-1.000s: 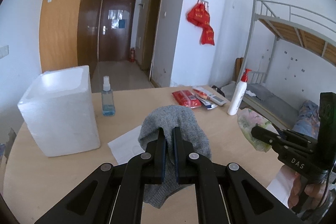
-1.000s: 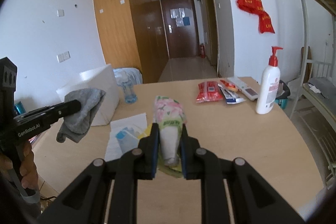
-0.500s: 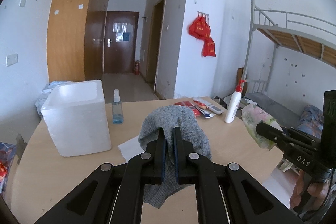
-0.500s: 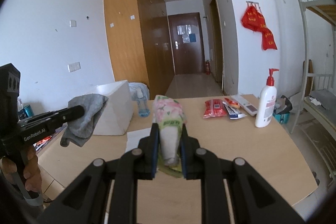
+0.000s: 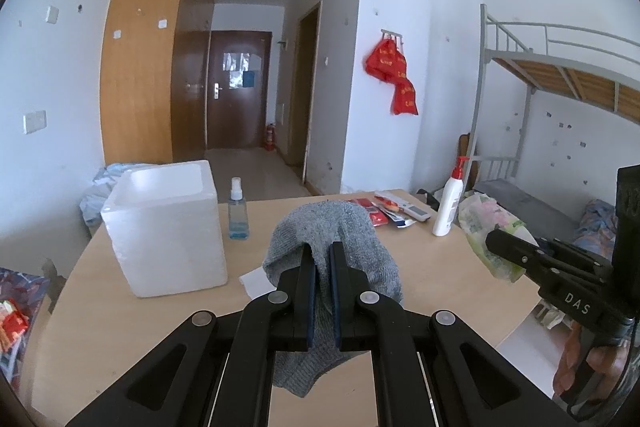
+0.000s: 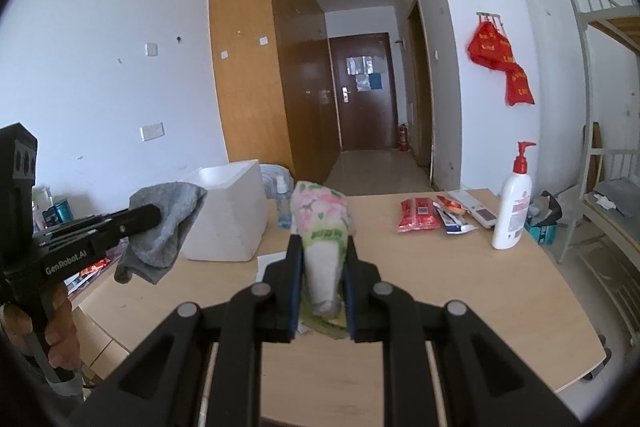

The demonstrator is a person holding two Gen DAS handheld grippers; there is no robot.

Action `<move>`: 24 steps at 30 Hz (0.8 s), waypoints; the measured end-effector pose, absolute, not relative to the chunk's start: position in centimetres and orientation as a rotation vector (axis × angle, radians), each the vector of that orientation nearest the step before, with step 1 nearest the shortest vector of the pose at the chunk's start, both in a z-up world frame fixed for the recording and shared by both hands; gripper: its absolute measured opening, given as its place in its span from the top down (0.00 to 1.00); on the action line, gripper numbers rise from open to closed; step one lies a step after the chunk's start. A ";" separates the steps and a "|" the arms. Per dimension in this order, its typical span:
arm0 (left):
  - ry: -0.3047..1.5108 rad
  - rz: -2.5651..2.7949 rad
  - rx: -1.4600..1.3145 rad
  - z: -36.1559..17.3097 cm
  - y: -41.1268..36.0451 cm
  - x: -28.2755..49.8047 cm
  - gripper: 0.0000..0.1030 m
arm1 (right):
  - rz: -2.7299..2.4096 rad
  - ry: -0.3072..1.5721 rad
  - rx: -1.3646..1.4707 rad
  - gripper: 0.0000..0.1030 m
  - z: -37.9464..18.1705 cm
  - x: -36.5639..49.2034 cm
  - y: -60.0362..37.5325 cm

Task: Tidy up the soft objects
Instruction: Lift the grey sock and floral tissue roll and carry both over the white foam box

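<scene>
Grey sock (image 5: 334, 251) hangs clamped in the left gripper (image 5: 323, 259); the foam box (image 5: 166, 227) lies at its ten o'clock, nearer this hand. The right gripper (image 6: 320, 263) pinches the tissue pack (image 6: 322, 227).

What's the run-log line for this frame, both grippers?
left gripper: shut on grey sock, held above table | right gripper: shut on floral tissue pack, lifted | foam box: on table

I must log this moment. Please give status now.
Left gripper shut on grey sock. Right gripper shut on tissue pack. Both above table. Nothing blocking.
</scene>
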State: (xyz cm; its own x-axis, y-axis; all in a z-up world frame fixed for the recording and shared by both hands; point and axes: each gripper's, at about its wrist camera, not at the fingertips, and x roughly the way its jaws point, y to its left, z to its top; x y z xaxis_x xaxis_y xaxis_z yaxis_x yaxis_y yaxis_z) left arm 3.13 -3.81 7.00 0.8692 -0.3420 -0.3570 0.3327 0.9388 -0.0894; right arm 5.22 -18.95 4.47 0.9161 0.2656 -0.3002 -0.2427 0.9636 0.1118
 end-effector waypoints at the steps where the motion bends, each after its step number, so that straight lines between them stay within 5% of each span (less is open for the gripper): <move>1: 0.376 -0.350 -0.025 7.0 -3.7 3.0 0.94 | 0.265 0.319 0.070 0.80 4.5 5.3 -18.8; 24: 0.366 -0.117 -0.066 7.2 3.1 1.4 0.94 | 0.484 0.316 0.035 0.79 4.5 7.4 -12.0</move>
State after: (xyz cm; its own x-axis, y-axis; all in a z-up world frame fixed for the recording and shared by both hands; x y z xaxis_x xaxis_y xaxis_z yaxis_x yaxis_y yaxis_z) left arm 1.39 3.06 7.19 0.9271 -0.1259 -0.3531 0.1022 0.9911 -0.0851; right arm 7.42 -12.00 4.50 0.8376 0.4628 -0.2902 -0.4521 0.8855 0.1071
